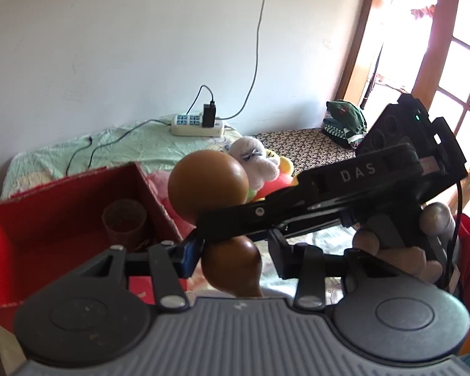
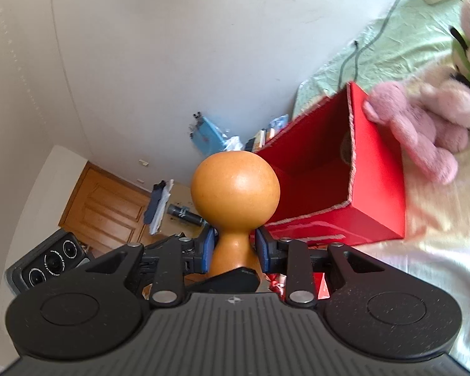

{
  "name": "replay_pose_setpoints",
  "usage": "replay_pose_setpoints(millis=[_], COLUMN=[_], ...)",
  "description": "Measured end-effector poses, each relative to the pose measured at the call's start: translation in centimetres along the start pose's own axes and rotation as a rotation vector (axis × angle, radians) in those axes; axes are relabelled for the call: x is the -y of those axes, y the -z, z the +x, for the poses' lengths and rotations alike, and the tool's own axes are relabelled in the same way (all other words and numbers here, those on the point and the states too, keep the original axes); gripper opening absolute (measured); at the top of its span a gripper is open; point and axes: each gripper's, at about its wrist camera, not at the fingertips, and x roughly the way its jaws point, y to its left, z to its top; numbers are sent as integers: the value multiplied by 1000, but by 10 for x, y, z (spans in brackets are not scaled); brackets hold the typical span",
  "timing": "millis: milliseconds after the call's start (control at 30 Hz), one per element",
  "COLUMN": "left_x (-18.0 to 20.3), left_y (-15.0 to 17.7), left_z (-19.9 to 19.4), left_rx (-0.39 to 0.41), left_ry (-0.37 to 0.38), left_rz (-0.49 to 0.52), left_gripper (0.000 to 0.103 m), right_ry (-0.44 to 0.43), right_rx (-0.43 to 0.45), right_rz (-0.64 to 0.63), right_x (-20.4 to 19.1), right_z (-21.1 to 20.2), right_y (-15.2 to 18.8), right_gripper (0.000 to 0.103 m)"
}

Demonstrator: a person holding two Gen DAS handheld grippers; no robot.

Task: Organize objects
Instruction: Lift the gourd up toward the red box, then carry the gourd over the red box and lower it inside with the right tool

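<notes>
A brown gourd (image 1: 208, 185) (image 2: 235, 185) hangs in the air above the bed, beside an open red box (image 1: 62, 206) (image 2: 376, 188). My right gripper (image 2: 235, 247) is shut on the gourd's narrow waist. In the left wrist view the right gripper (image 1: 203, 228) reaches in from the right, held by a hand (image 1: 388, 247). My left gripper (image 1: 233, 257) stands open, and the gourd's lower bulb (image 1: 232, 266) sits between its wide-spread fingers. Whether they touch the bulb I cannot tell. A clear glass cup (image 1: 124, 219) stands inside the box.
Plush toys (image 1: 257, 159) (image 2: 416, 128) lie on the bed right of the box. A power strip (image 1: 197, 125) with cables rests by the wall. A green cap (image 1: 344, 119) sits on a patterned cushion. A window door (image 1: 448, 62) is at the right. Clutter lies on the floor near wooden furniture (image 2: 109, 210).
</notes>
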Motion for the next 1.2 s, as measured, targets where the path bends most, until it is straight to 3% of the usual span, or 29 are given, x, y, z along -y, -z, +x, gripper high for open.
replay_pose_setpoints(millis=[167, 533, 733, 900, 1200], left_x=[9, -12, -63, -123, -203], left_y=[-7, -23, -45, -56, -8], left_z=[-4, -5, -9, 4, 60], left_rx=[19, 25, 44, 12, -130], left_ry=[-42, -70, -97, -83, -2], left_rz=[63, 85, 71, 2, -210], left_gripper=[35, 35, 36, 36, 36], right_ry=[-9, -8, 26, 126, 313], right_rx=[-4, -26, -41, -95, -272], right_rz=[-39, -57, -86, -91, -12], right_x=[-6, -18, -37, -42, 3], right_z=[-2, 23, 69, 122, 203], right_y=[-8, -29, -60, -85, -89], right_gripper=[31, 31, 31, 31, 31])
